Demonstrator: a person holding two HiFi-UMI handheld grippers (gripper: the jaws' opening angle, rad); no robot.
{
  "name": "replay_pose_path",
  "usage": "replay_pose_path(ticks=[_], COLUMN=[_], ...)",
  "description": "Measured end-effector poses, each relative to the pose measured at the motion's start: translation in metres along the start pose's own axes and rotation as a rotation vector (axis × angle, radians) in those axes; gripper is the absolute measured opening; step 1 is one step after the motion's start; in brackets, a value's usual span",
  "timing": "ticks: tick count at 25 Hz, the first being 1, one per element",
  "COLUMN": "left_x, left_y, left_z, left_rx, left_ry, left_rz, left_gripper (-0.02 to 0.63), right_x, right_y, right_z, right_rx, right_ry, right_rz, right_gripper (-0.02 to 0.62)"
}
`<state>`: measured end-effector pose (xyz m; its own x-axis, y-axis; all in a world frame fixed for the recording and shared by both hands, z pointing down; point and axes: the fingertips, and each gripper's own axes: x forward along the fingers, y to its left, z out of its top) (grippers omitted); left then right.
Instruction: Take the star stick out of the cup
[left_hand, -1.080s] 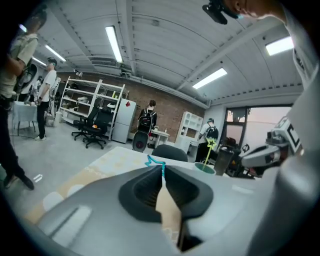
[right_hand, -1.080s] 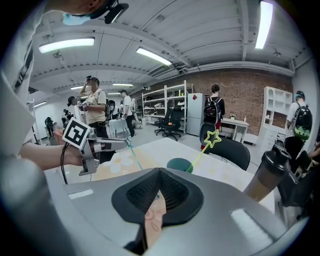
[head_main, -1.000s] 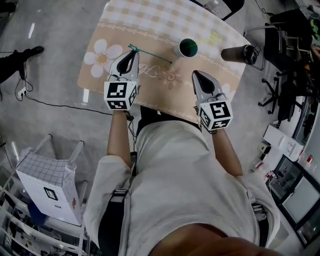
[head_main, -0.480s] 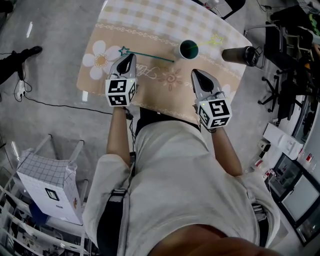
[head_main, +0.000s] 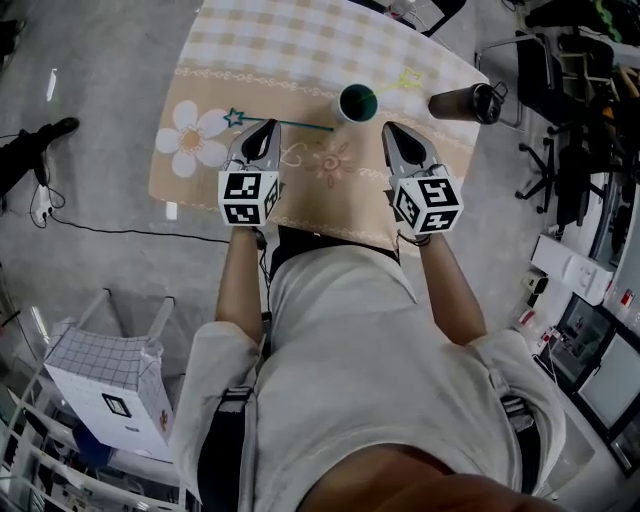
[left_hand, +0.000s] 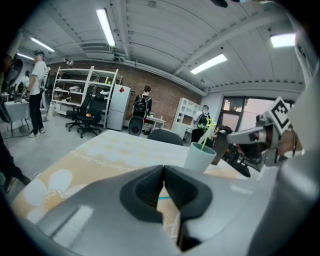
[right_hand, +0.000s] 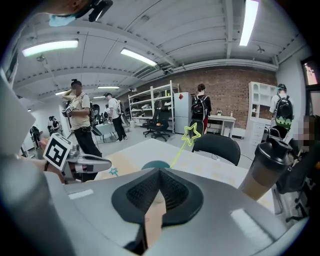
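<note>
Grey left gripper (head_main: 267, 127) fully closed (empty), right gripper (head_main: 389, 129) too.

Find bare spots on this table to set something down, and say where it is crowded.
Free: the checked far strip beyond the cup and teal star stick; the near middle between left tool and right tool. Crowded: around the cup, yellow star stick and tumbler.

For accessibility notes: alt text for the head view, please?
Seen from above, a person holds two grey grippers over a beige flower-print tablecloth; a thin teal star-tipped stick lies flat by the left gripper. A pale cup with a yellow-green star stick stands ahead of the right gripper.
</note>
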<state>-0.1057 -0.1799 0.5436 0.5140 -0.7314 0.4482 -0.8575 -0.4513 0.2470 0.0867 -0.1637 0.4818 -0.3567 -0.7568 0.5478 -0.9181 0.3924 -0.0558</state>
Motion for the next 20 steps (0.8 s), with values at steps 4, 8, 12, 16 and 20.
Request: replay_pose_path(ticks=[4,8,12,16,20], left_x=[-0.006,-0.011,-0.017,-0.021,-0.024], left_y=[-0.008,-0.015,-0.016,-0.014,-0.016], left_z=[-0.003,-0.008,-0.012,-0.014,-0.013], left_rx=[-0.013,-0.02,-0.028,-0.047,-0.05], left_ry=[0.004,0.013,0.017,0.013,0.004], left_rz=[0.002,0.009,0.03,0.062,0.082], left_gripper=[0.003,0.003,0.003,0.003,0.003], right_x=[0.015,0.028,0.036,0.044,0.054], right_y=[-0.012,-0.024,-0.03,-0.03,-0.03], right_z=[0.004,0.006,0.008,0.008,0.008], right_rx=[0.018,0.054,0.084,0.089,0.101], right_ry=[-0.004,-0.007,-0.013,-0.005,0.002], right_rz=[-0.013,-0.014,0.001,0.028,0.057], right_gripper=[0.0,0.0,0.001,0.052,0.09])
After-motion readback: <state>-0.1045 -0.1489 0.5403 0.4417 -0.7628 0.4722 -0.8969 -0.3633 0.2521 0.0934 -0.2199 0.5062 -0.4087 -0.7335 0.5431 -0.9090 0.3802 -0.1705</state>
